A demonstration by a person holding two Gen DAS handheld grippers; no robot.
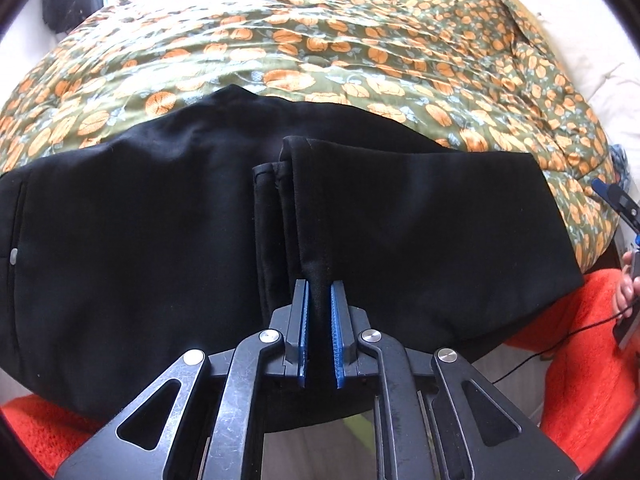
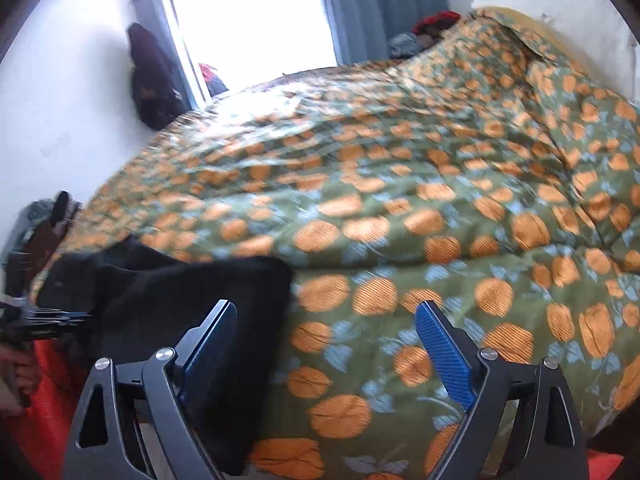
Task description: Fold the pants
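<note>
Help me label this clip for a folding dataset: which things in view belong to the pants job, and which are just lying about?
Belongs to the job:
- black pants, on the floral quilt
- left gripper, fingers shut on the pants' hem
- right gripper, open, holding nothing

Just lying about:
- orange cloth at the bed edge
- red item at the far end
- dark bag by the window

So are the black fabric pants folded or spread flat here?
Folded: the black fabric pants have hem ends doubled back over them, pinched by the left gripper.
</note>
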